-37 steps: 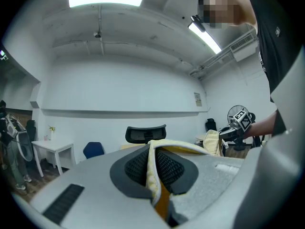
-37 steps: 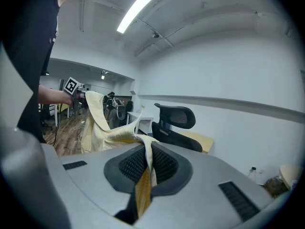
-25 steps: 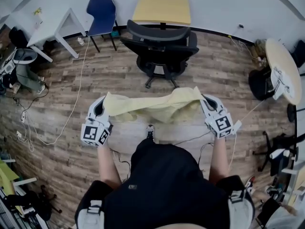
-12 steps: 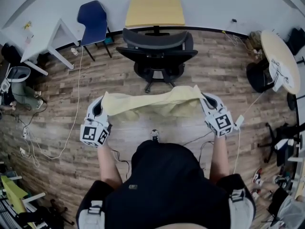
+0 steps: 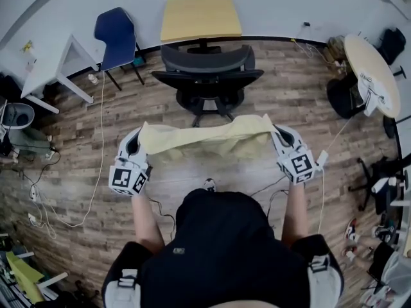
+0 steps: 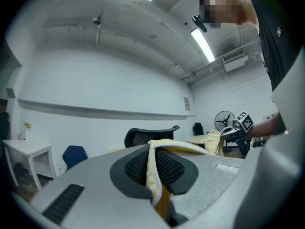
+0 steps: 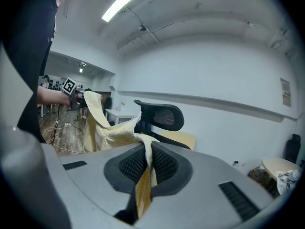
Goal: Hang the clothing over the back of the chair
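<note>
Seen from above: a pale yellow piece of clothing [image 5: 205,140], held in the air and stretched wide between two hand-held grippers. Pinched at one end by the left gripper [image 5: 137,143], jaws pressed together on a thin folded edge with a stitched hem. Pinched at the other end by the right gripper [image 5: 279,138], jaws closed on a narrow fold of the same cloth, a darker yellow strip trailing down between them. Ran fairly straight along the top edge; sagged and bunched below, with soft creases across the middle. Looked thin, light and plain, butter-coloured, without any visible print. Draped in loose folds from the far gripper, as viewed along either pair of jaws. Hung above the wood-plank floor [image 5: 289,101], just ahead of a person in a black top [image 5: 221,249], arms out to either side. Not touching the black office chair [image 5: 205,72] with the curved mesh back, placed a little beyond the cloth. Further back, by the white wall: a yellow-topped table [image 5: 200,17], a blue chair [image 5: 114,31] and a white table [image 5: 48,66]. At the right edge, a round table [image 5: 369,72].
</note>
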